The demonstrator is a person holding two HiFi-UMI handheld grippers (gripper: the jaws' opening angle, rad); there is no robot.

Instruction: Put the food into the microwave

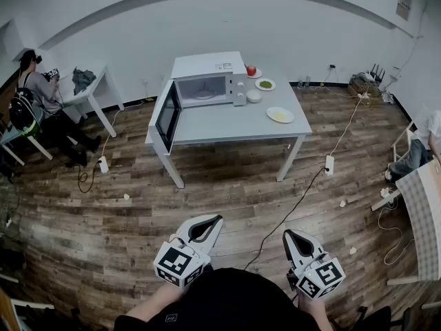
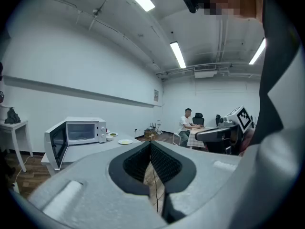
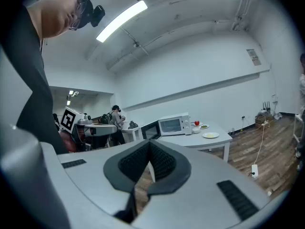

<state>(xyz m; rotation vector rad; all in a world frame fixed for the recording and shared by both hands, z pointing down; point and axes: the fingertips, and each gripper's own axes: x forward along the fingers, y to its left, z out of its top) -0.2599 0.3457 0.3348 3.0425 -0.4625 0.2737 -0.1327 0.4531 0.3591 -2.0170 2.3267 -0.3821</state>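
On table (image 1: 227, 126), microwave (image 1: 207, 81) sits crosswise, facing us; left tool (image 1: 216, 220), right tool (image 1: 289, 234) closed.

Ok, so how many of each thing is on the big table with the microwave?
Microwave: 1
Plates: 3
Bowl: 1
Apple: 1
Total: 6
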